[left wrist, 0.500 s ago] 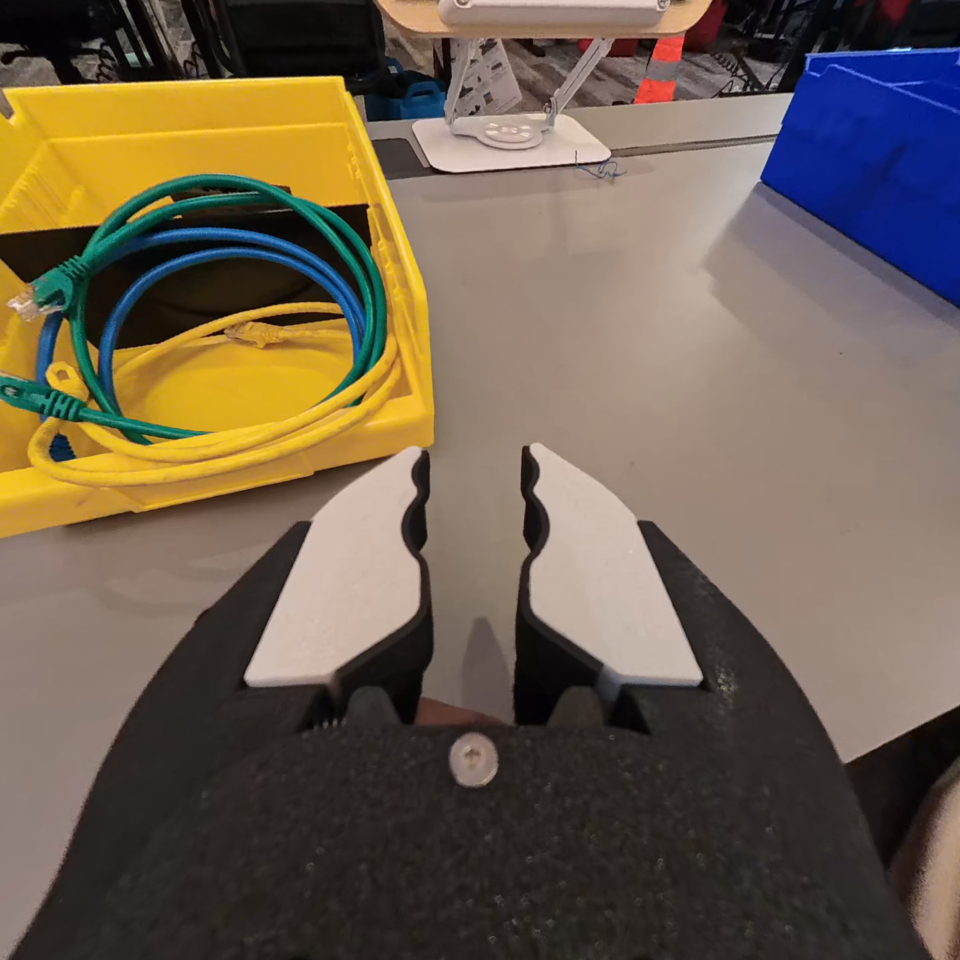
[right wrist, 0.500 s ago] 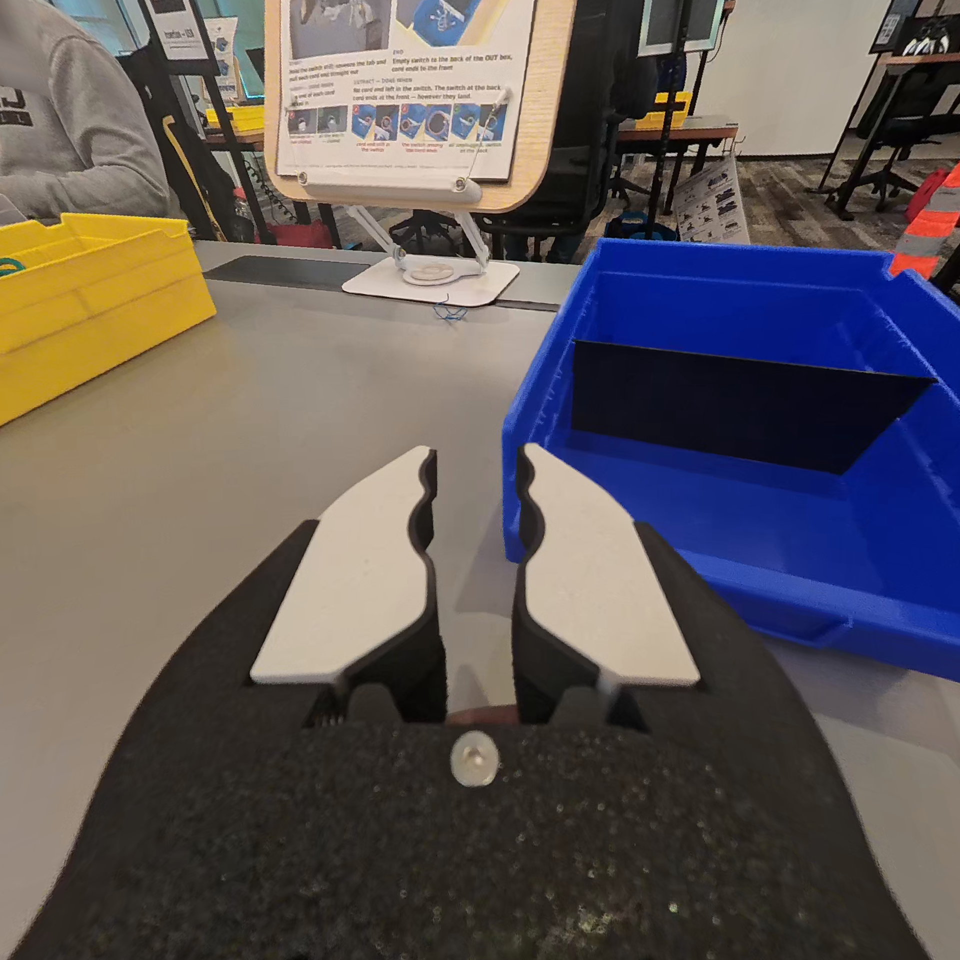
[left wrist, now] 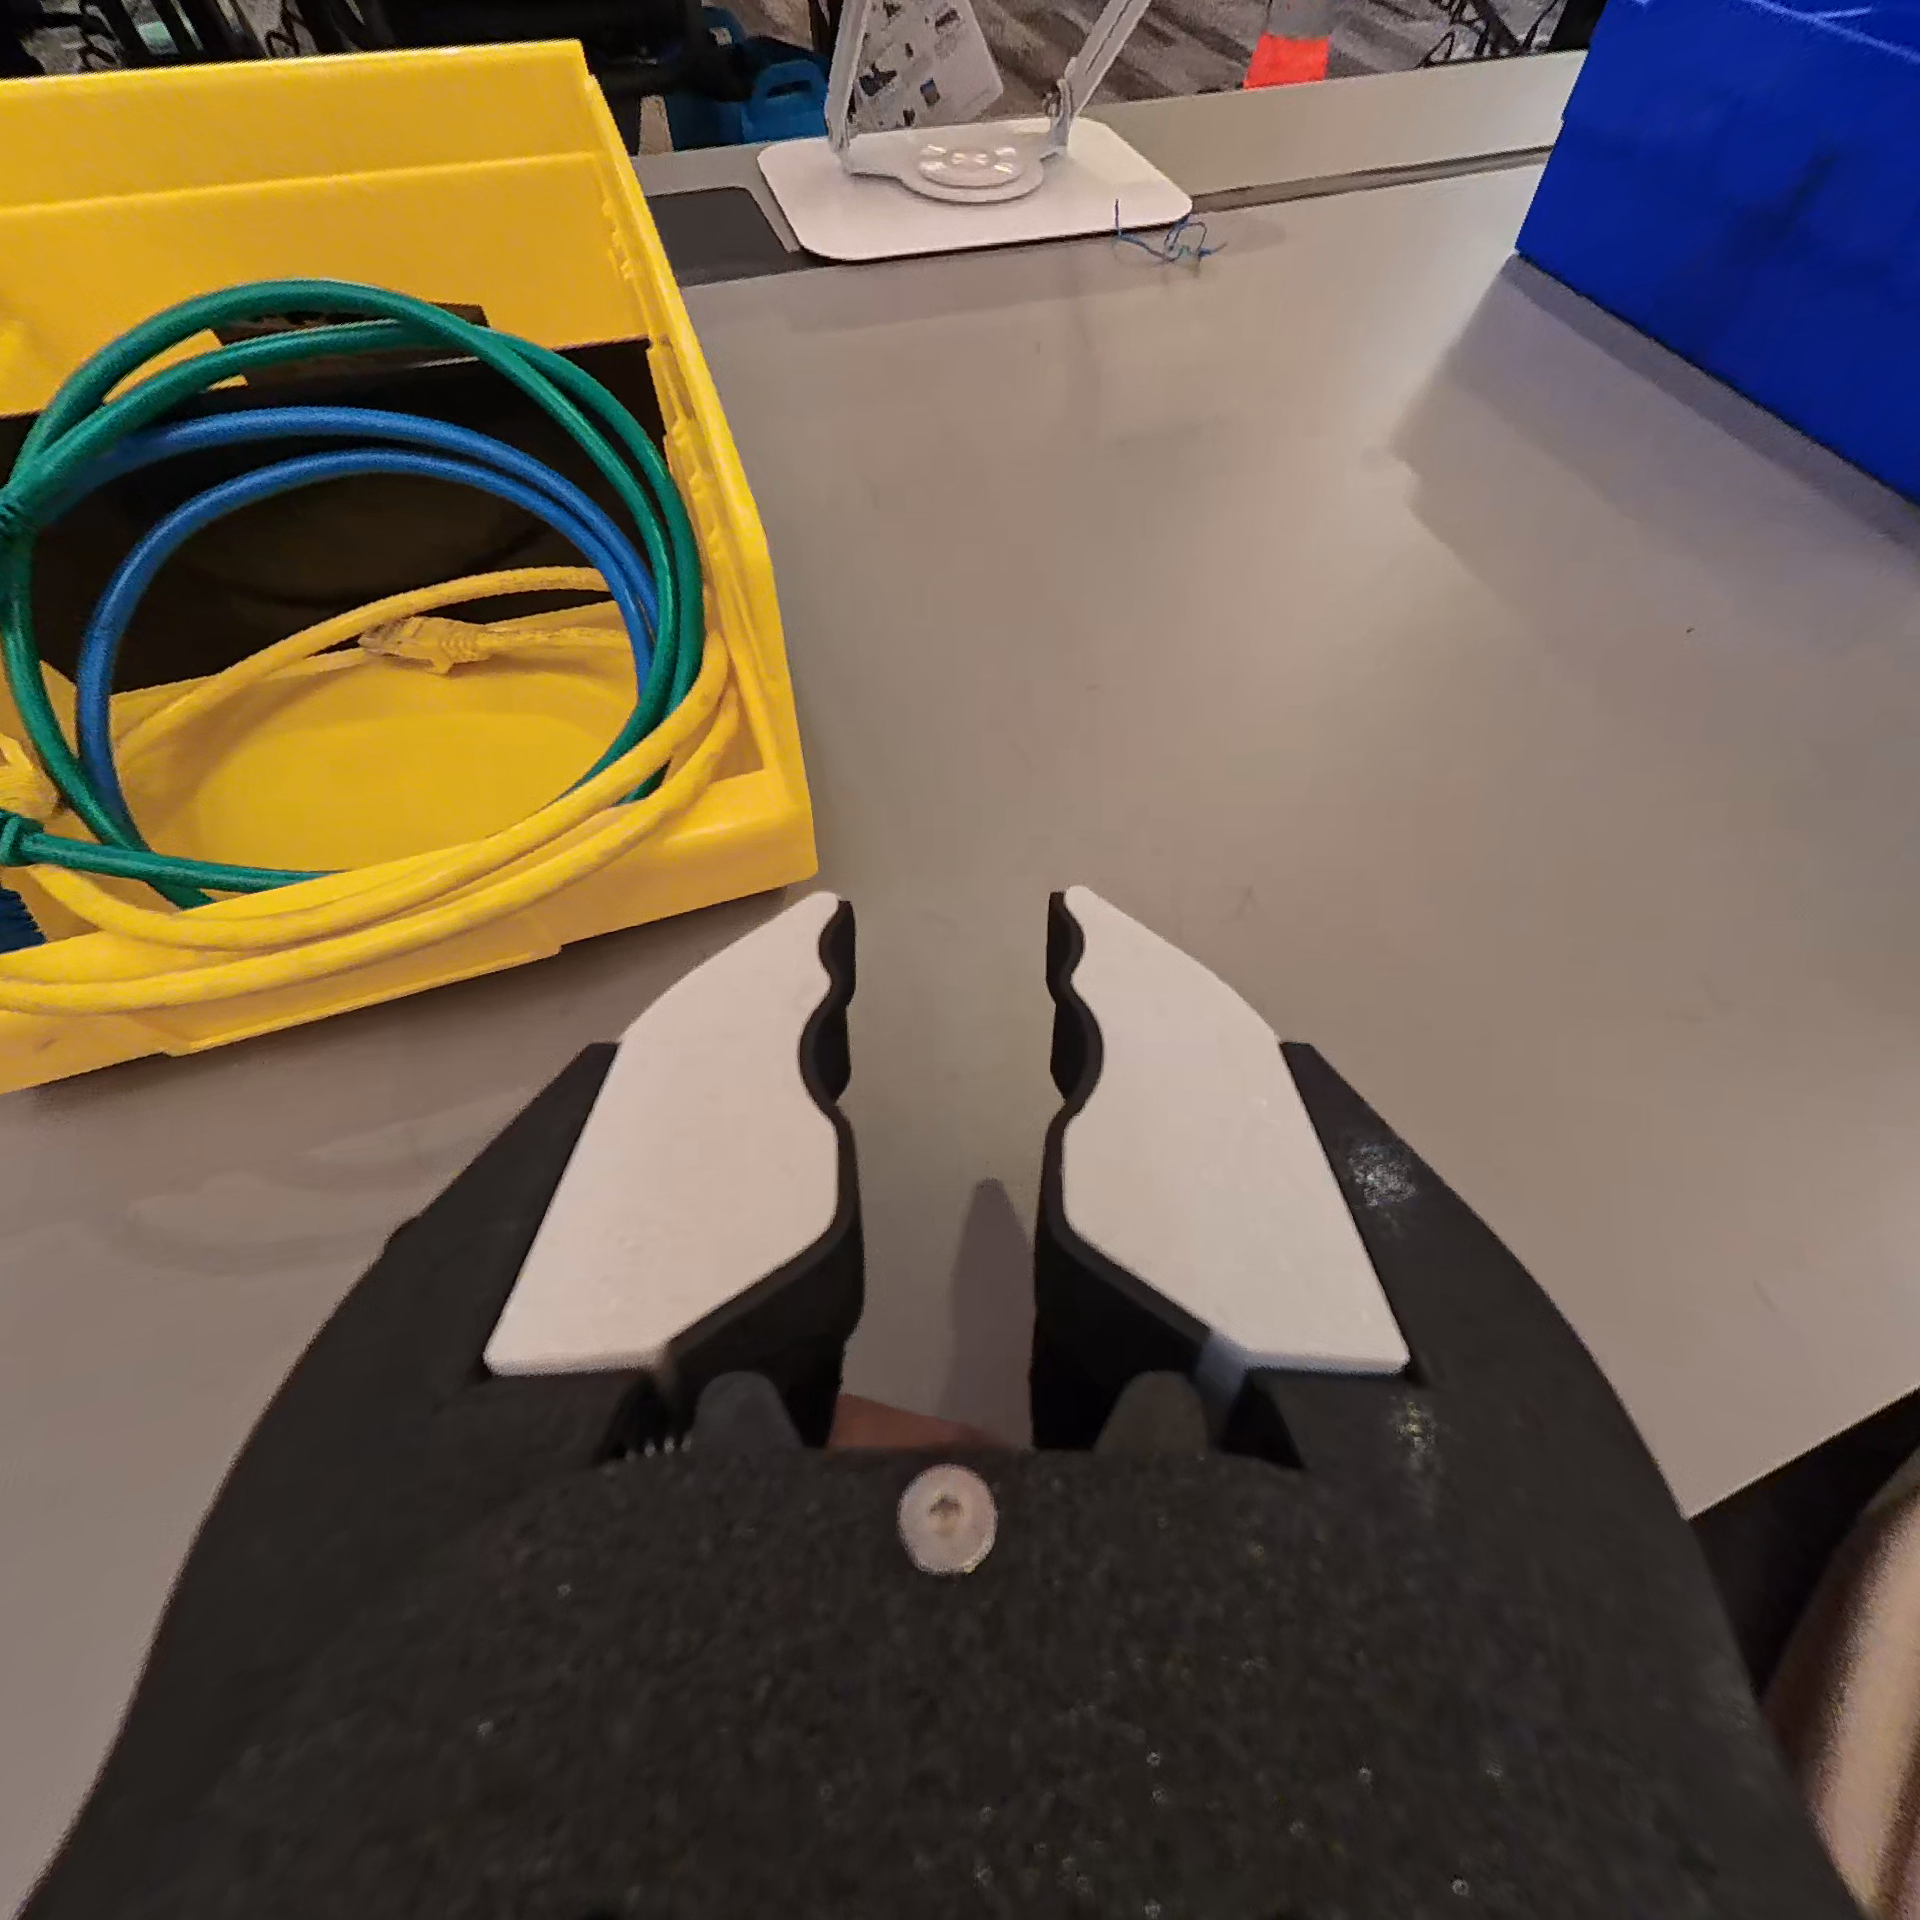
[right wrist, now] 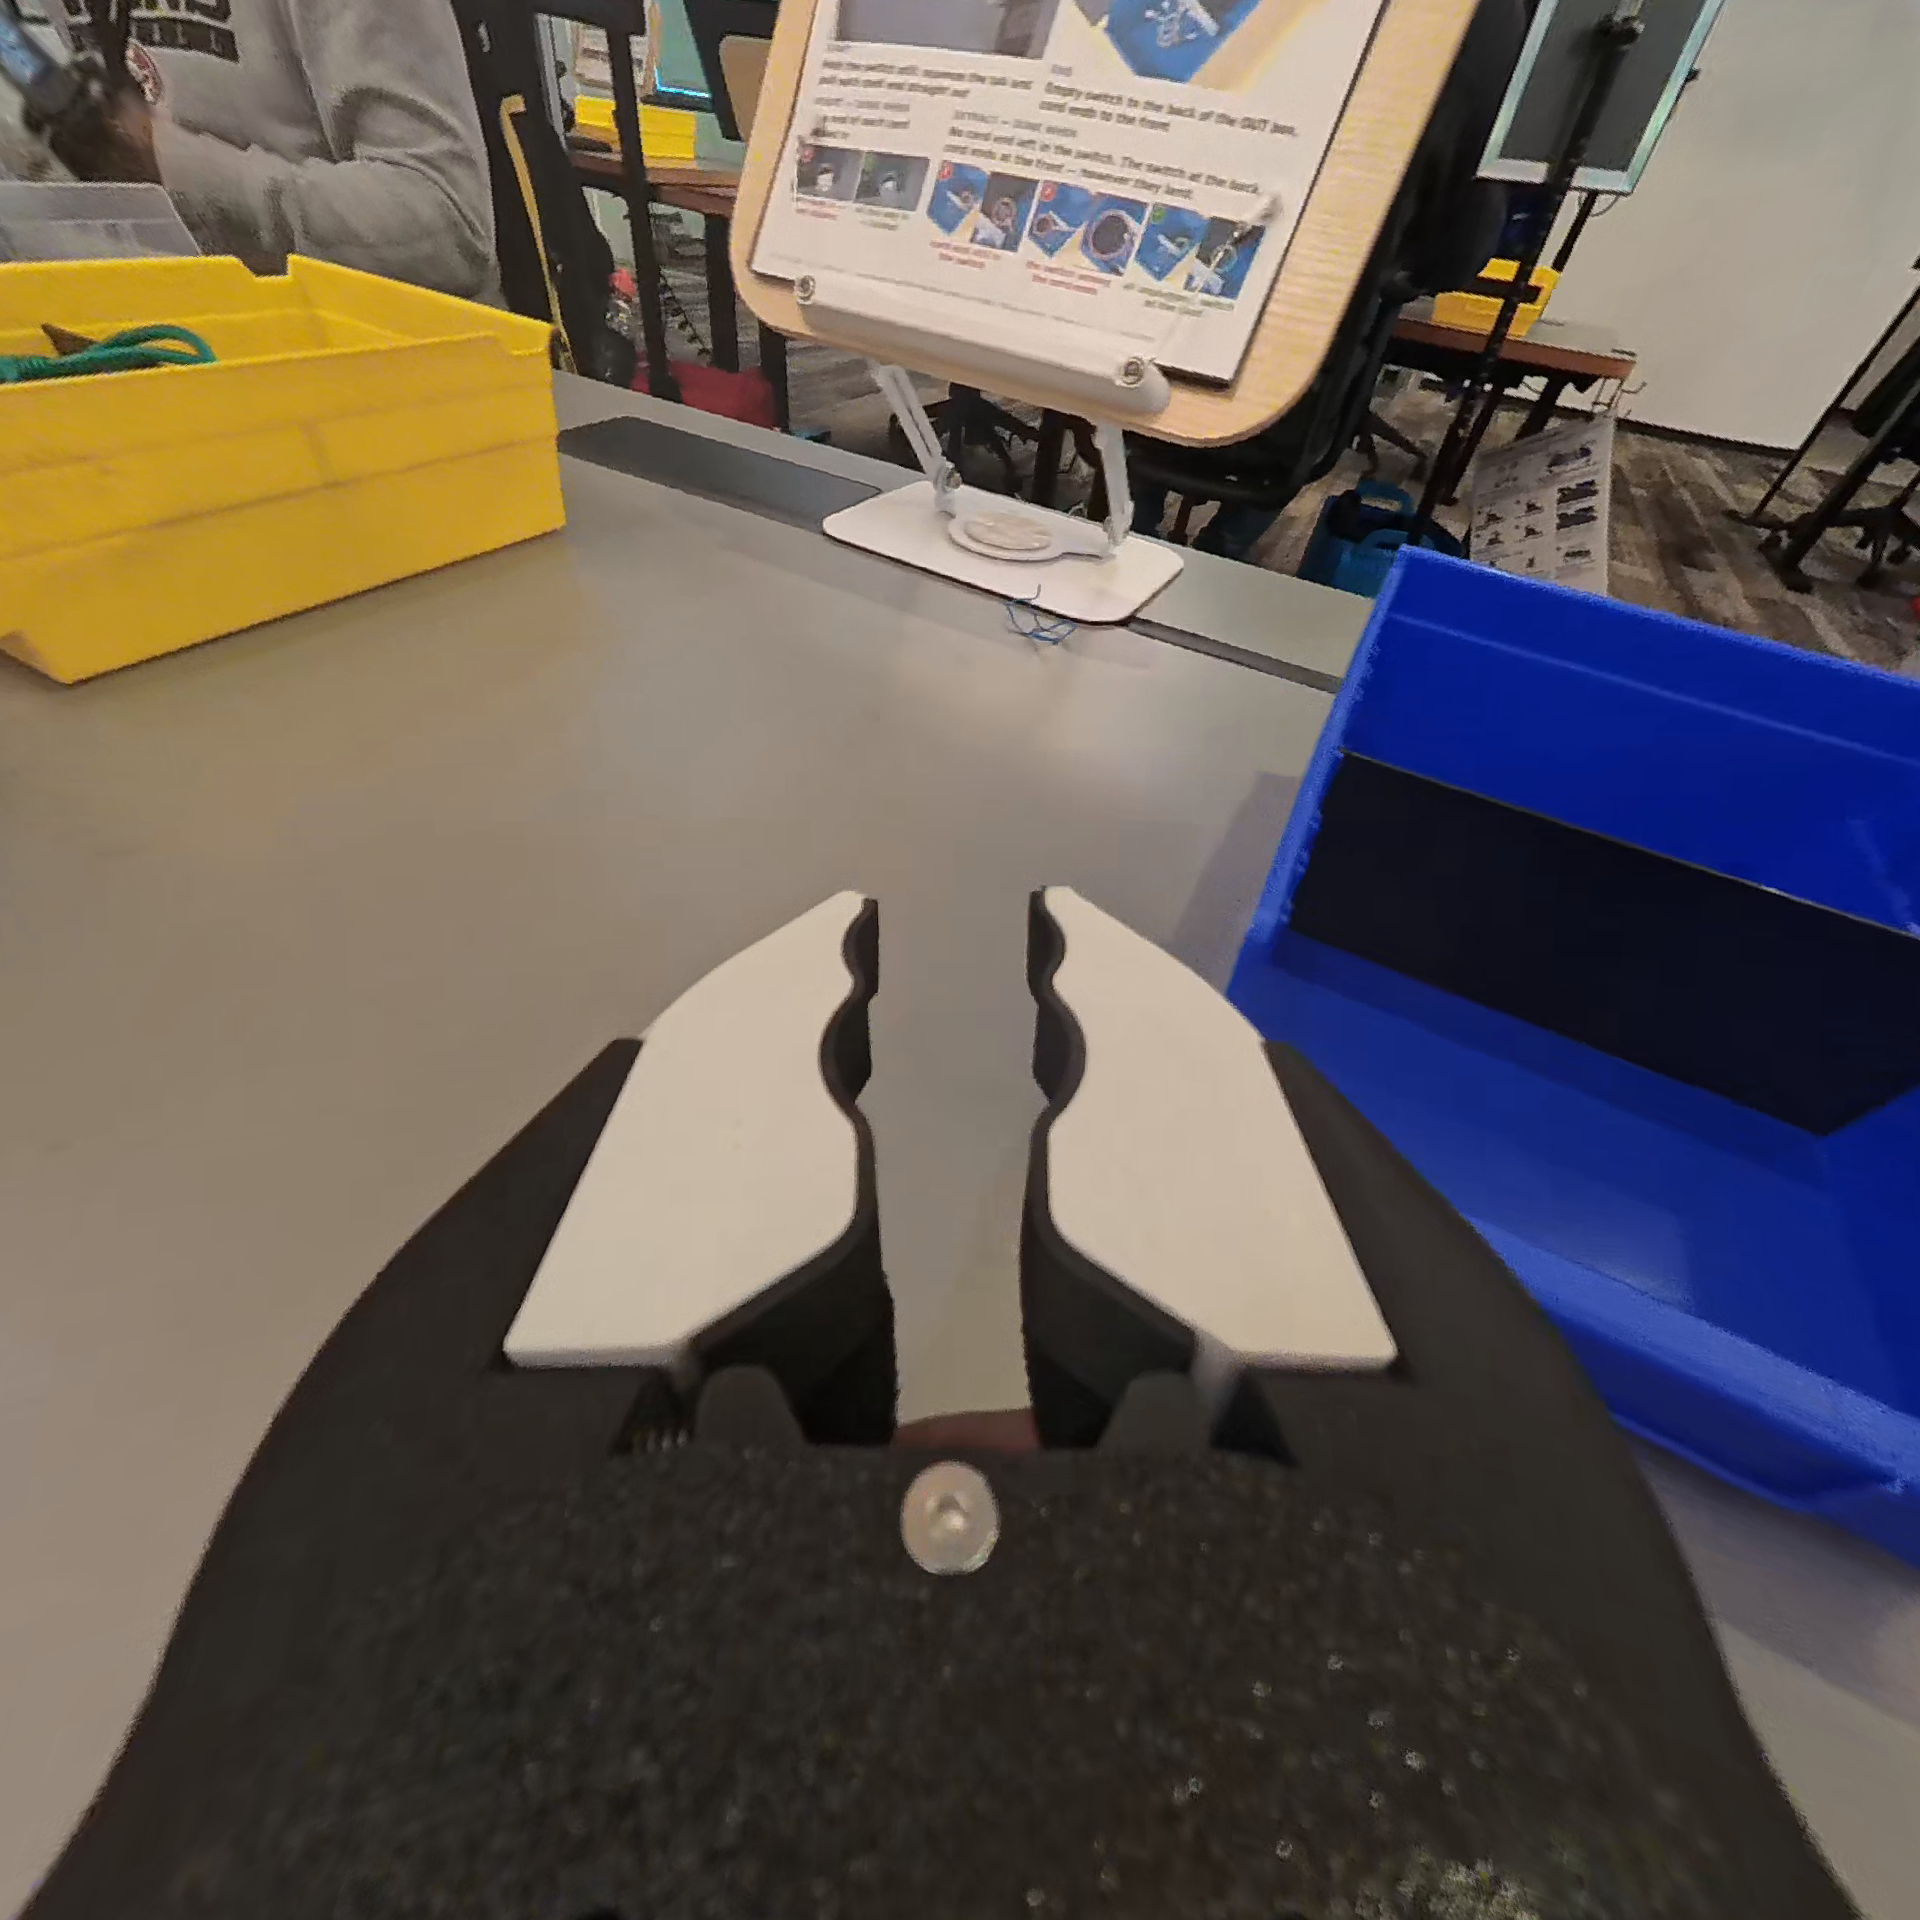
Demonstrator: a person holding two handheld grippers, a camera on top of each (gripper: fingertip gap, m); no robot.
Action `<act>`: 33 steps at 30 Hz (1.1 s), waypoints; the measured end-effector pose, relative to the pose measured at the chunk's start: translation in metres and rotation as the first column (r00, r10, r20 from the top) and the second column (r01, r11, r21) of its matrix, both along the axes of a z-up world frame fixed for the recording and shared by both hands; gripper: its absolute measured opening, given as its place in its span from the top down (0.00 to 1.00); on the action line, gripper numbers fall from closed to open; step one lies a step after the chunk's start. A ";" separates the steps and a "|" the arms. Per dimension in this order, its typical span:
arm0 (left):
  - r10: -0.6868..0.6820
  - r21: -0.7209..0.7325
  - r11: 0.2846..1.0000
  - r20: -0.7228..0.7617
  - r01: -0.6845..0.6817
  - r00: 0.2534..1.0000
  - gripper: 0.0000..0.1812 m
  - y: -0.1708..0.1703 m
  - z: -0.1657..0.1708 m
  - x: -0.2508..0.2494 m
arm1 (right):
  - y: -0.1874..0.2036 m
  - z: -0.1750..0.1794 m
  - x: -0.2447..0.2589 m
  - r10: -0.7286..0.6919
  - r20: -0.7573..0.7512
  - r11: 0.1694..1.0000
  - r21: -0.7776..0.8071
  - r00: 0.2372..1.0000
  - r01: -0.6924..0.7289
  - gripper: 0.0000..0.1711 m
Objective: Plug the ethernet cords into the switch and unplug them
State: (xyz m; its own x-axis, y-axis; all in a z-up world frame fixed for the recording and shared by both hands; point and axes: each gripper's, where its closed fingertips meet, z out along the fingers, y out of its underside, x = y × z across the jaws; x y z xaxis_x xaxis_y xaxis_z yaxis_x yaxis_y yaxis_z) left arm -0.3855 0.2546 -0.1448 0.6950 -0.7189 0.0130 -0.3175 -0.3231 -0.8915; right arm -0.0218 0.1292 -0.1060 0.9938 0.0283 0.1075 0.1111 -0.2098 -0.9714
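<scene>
A yellow bin (left wrist: 727, 540) at the left of the grey table holds coiled ethernet cords: a green one (left wrist: 582, 395), a blue one (left wrist: 343, 436) and a yellow one (left wrist: 416, 883). A dark shape lies under the coils; I cannot tell whether it is the switch. My left gripper (left wrist: 951, 914) is open and empty, over the table just right of the bin's near corner. My right gripper (right wrist: 951, 914) is open and empty, over the table left of a blue bin (right wrist: 1558, 1195). The yellow bin also shows in the right wrist view (right wrist: 312, 499), with green cord (right wrist: 114, 348) at its top.
The blue bin has a dark divider (right wrist: 1610, 956) and shows at the right edge of the left wrist view (left wrist: 1766, 229). An instruction board on a white stand (right wrist: 997, 540) is at the table's back edge. A person in a grey sweatshirt (right wrist: 312, 135) sits behind the yellow bin.
My left gripper has moved forward and slightly left toward the yellow bin. My right gripper has turned left, so the blue bin has slid to the right. Both stay open.
</scene>
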 end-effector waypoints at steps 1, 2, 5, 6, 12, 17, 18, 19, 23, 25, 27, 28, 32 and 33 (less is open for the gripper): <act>0.004 -0.004 1.000 0.001 -0.004 1.000 0.81 0.000 0.000 0.000 | 0.000 0.000 -0.002 0.004 0.004 1.000 0.002 1.000 -0.004 0.84; 0.007 -0.008 1.000 0.005 -0.007 1.000 0.81 0.000 0.000 -0.001 | 0.000 0.001 -0.004 0.010 0.003 1.000 0.003 1.000 -0.010 0.84; 0.011 -0.028 1.000 0.024 -0.010 1.000 0.81 -0.001 0.001 -0.004 | -0.001 0.000 -0.008 0.024 -0.015 1.000 0.001 1.000 -0.024 0.84; 0.011 -0.038 0.999 0.027 -0.010 1.000 0.81 -0.002 0.000 -0.005 | -0.001 0.000 -0.009 0.026 -0.023 1.000 -0.001 0.999 -0.026 0.84; 0.015 -0.069 0.998 0.083 -0.009 0.996 0.80 -0.004 0.005 -0.005 | -0.002 -0.002 -0.013 0.028 0.000 1.000 -0.013 1.000 -0.028 0.84; 0.013 -0.098 0.995 0.136 0.000 0.991 0.76 0.010 0.025 -0.003 | -0.005 -0.002 -0.028 0.059 -0.013 0.998 -0.024 0.998 -0.060 0.84; 0.021 -0.090 0.996 0.115 -0.010 0.993 0.76 0.022 0.033 -0.004 | -0.006 -0.003 -0.034 0.076 -0.024 0.997 -0.025 0.997 -0.076 0.84; 0.037 -0.075 0.997 0.093 -0.030 0.995 0.76 0.037 0.042 -0.006 | -0.006 -0.004 -0.041 0.098 -0.035 0.995 -0.029 0.995 -0.099 0.84; 0.079 0.002 0.997 -0.058 -0.079 0.995 0.71 0.114 0.074 -0.007 | -0.002 -0.014 -0.070 0.178 -0.035 0.981 -0.066 0.983 -0.180 0.84; 0.059 -0.021 0.998 -0.184 -0.064 0.981 0.68 0.156 0.075 -0.001 | 0.000 -0.018 -0.083 0.216 -0.057 0.972 -0.080 0.975 -0.220 0.84; 0.021 -0.096 0.994 -0.342 -0.057 0.939 0.66 0.194 0.062 0.002 | 0.001 -0.021 -0.092 0.243 -0.075 0.964 -0.092 0.967 -0.250 0.84; 0.004 -0.134 0.989 -0.412 -0.064 0.911 0.65 0.212 0.055 0.003 | 0.002 -0.023 -0.095 0.254 -0.081 0.960 -0.099 0.964 -0.261 0.83; -0.040 -0.251 0.963 -0.507 -0.103 0.861 0.63 0.275 0.035 0.012 | 0.004 -0.028 -0.094 0.254 -0.087 0.957 -0.122 0.963 -0.264 0.83; -0.052 -0.285 0.952 -0.499 -0.107 0.865 0.62 0.286 0.029 0.016 | 0.004 -0.029 -0.093 0.251 -0.099 0.957 -0.124 0.963 -0.263 0.83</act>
